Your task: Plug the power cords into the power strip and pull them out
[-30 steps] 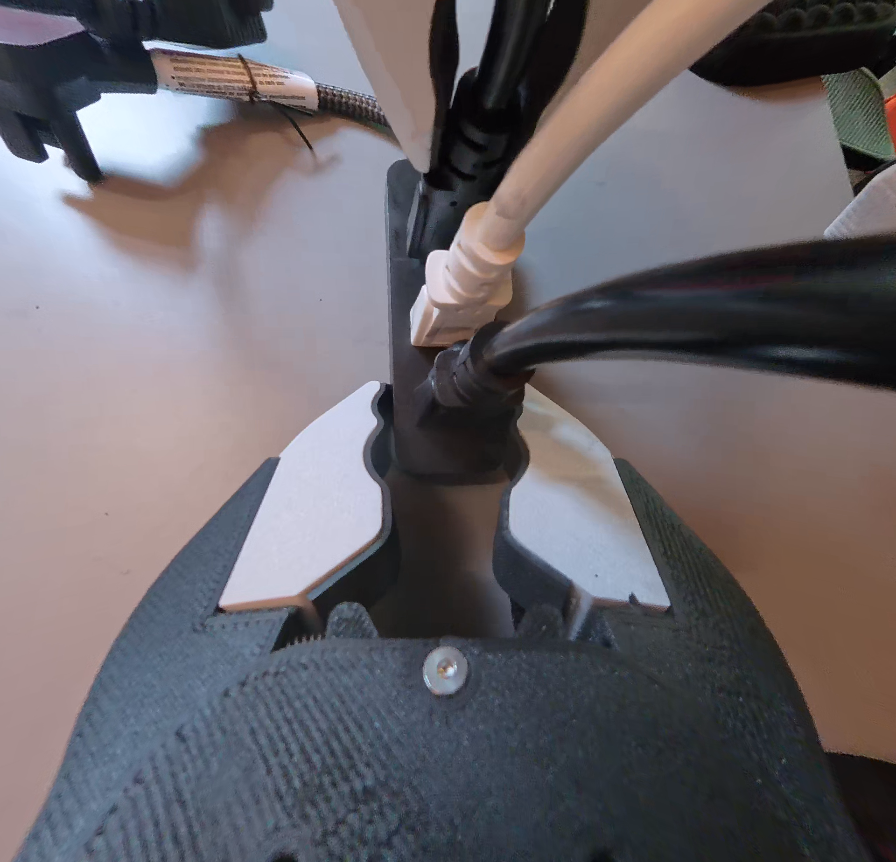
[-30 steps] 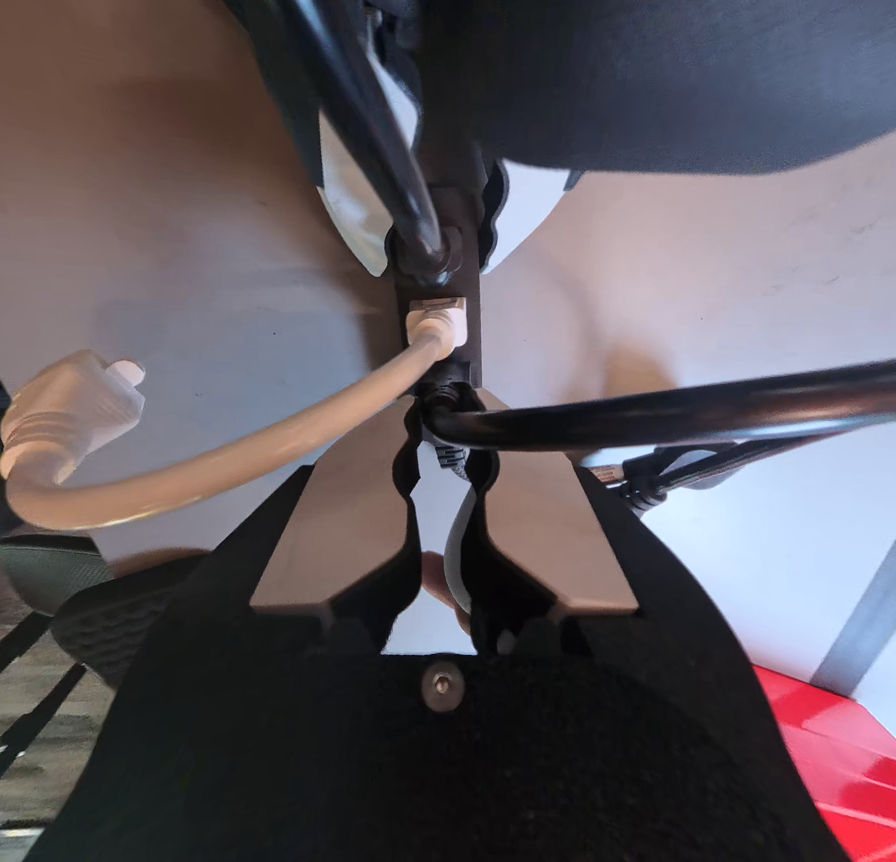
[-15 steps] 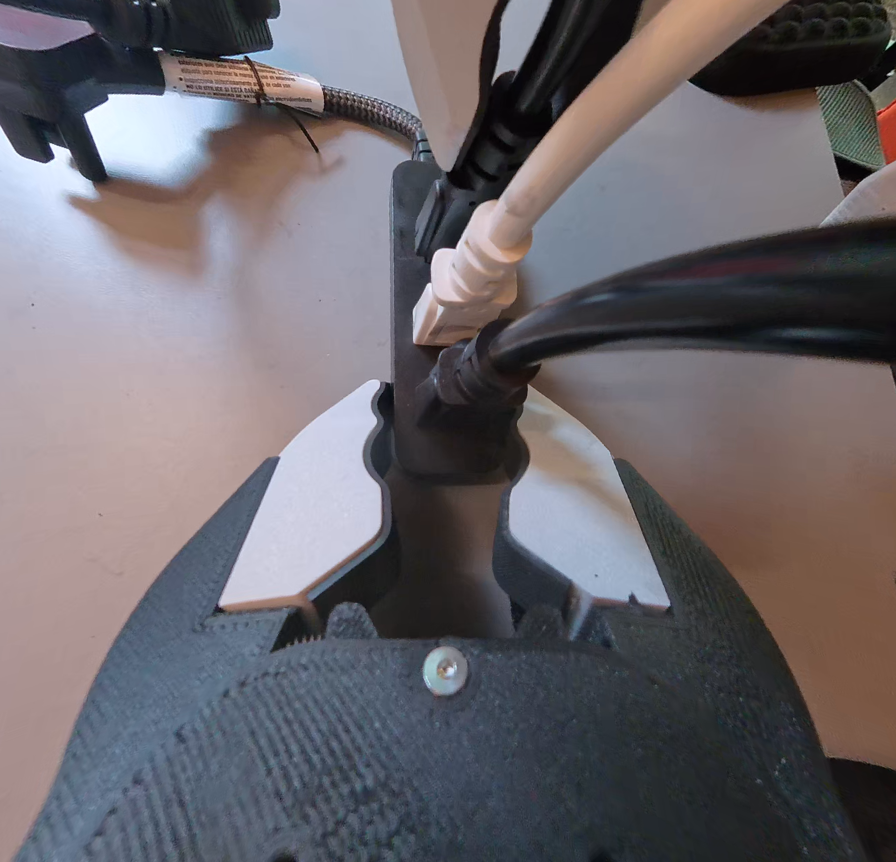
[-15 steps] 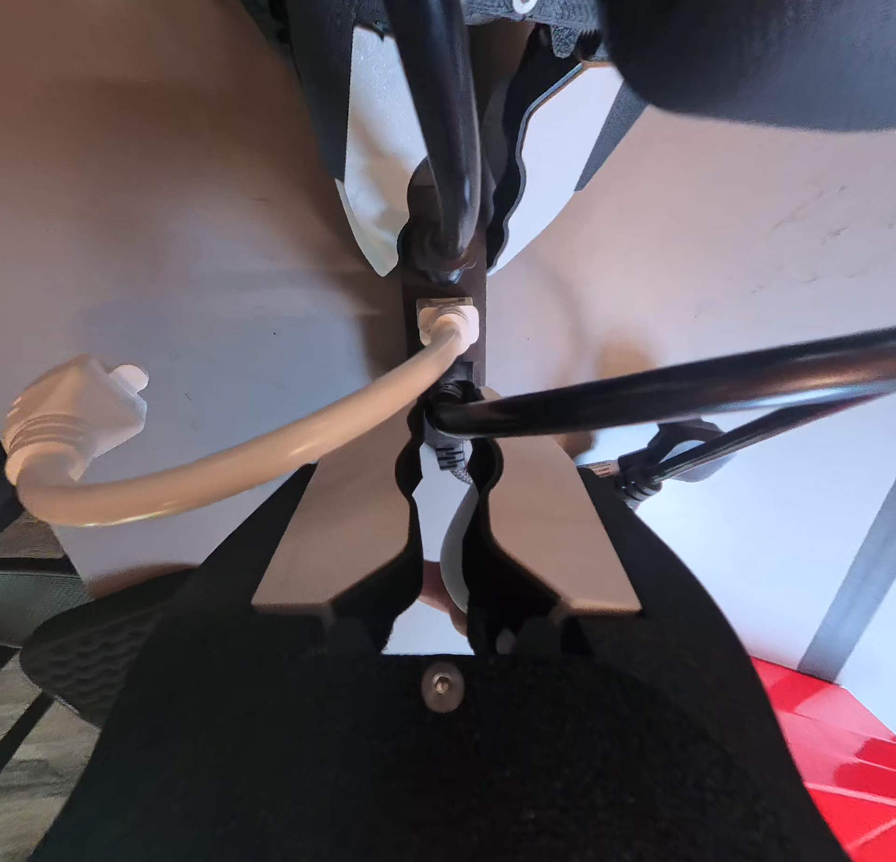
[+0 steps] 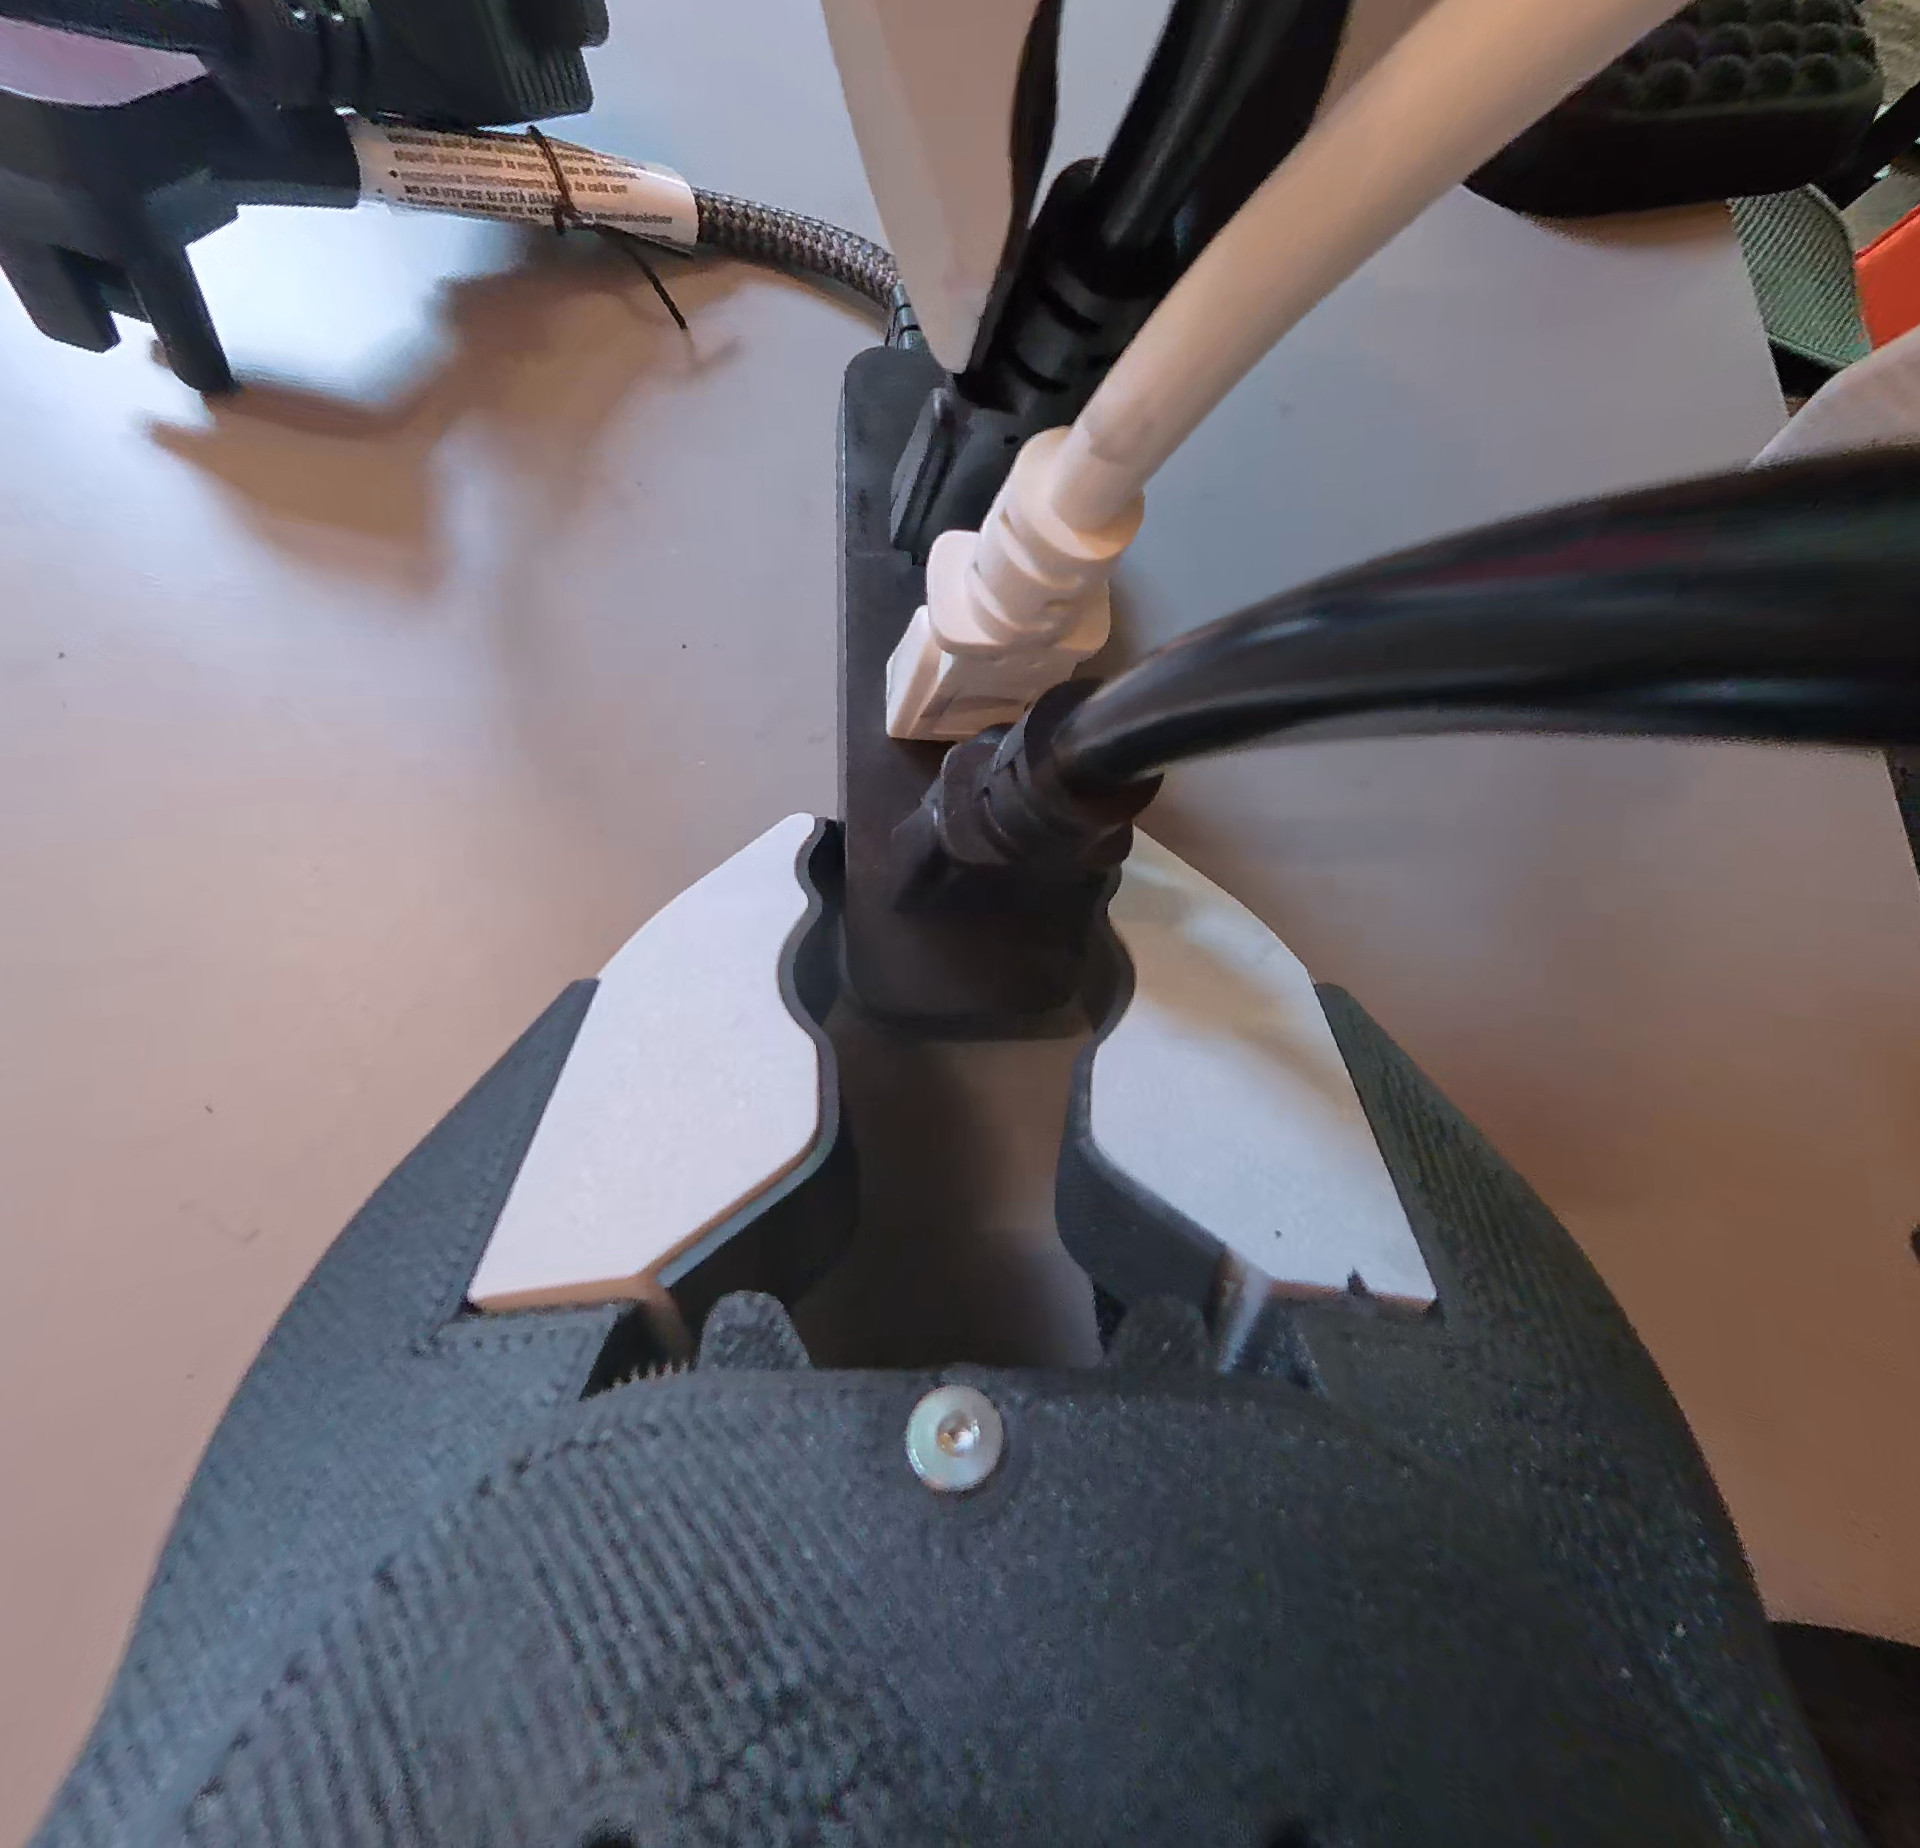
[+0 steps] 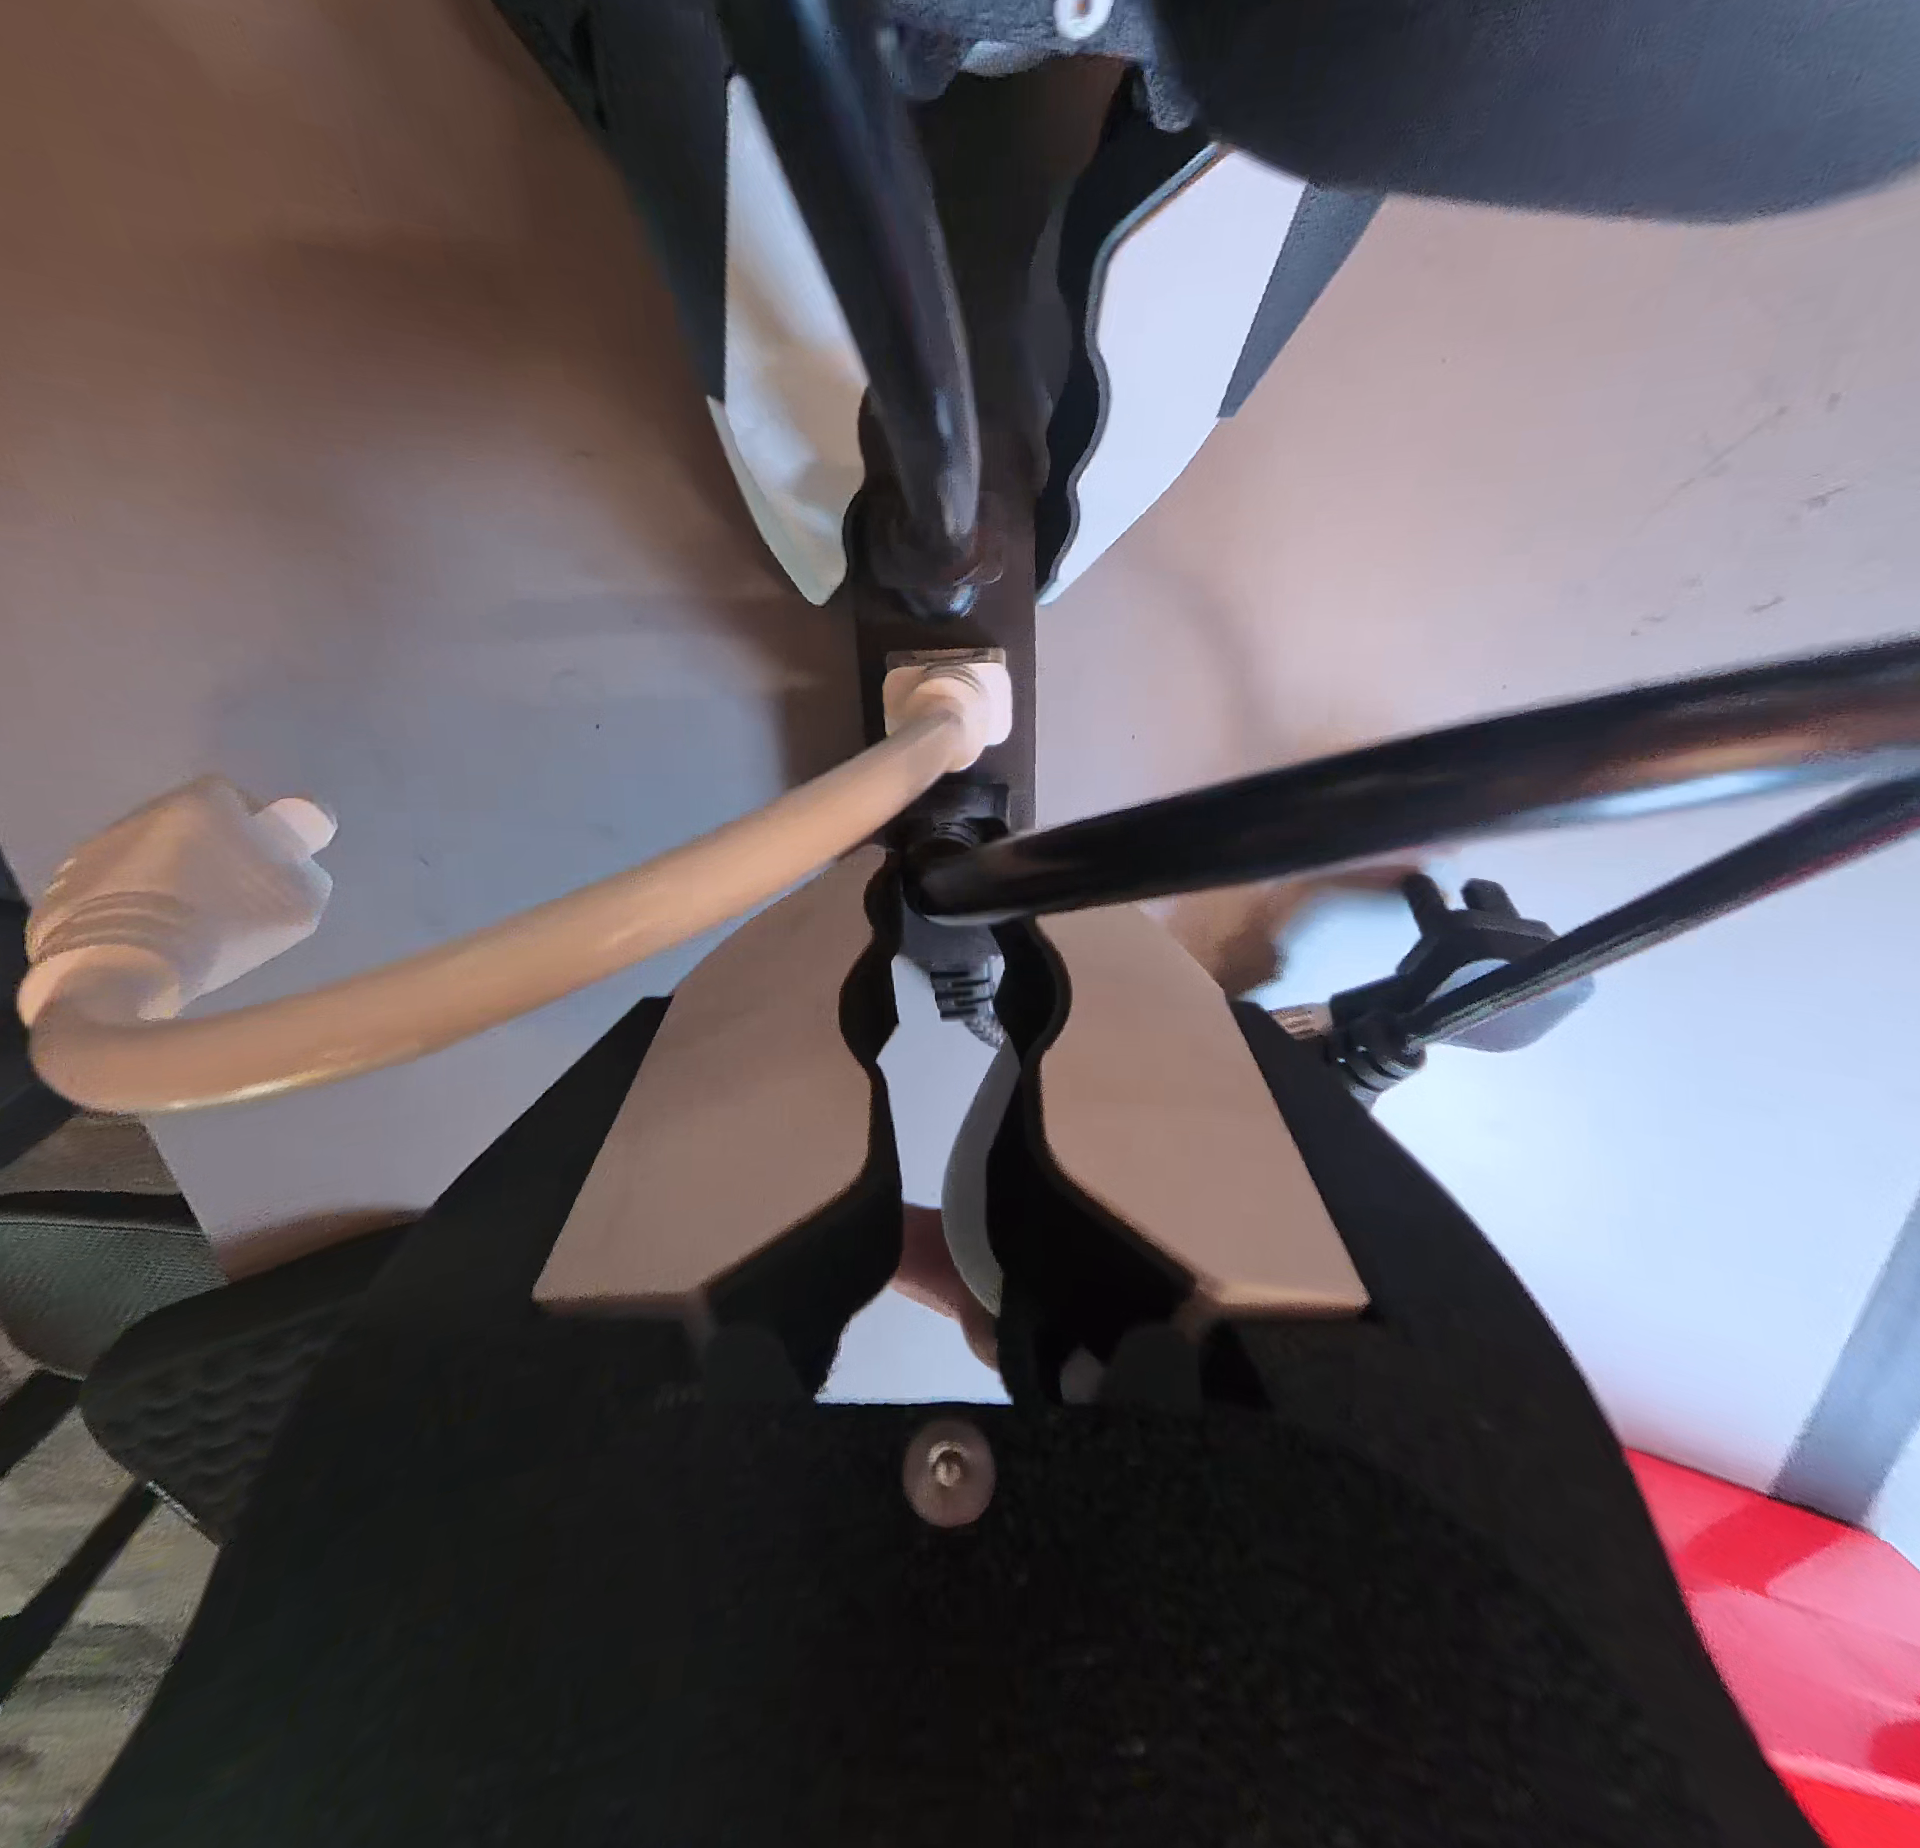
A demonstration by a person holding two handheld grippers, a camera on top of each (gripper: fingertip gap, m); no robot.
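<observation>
between the fingers of the left hand-held gripper (image 5: 961, 925), the near end of the black power strip (image 5: 868, 676) is clamped, lying on the pale counter (image 5: 416, 759). three plugs sit in a row along the strip: closest a black plug (image 5: 1003, 822) with a thick glossy black cord (image 5: 1507, 645) running off right, next a white plug (image 5: 1003, 635) with a white cord (image 5: 1247, 260) rising up and away, farthest another black plug (image 5: 987, 427). the right hand-held gripper (image 6: 951, 925) comes in from the opposite end, jaws narrowed on that farthest black plug; contact looks likely but is partly hidden. a braided cable (image 5: 790, 240) with a paper label leaves the strip's far end. loose black plugs (image 5: 457, 22) lie far left on the counter.
</observation>
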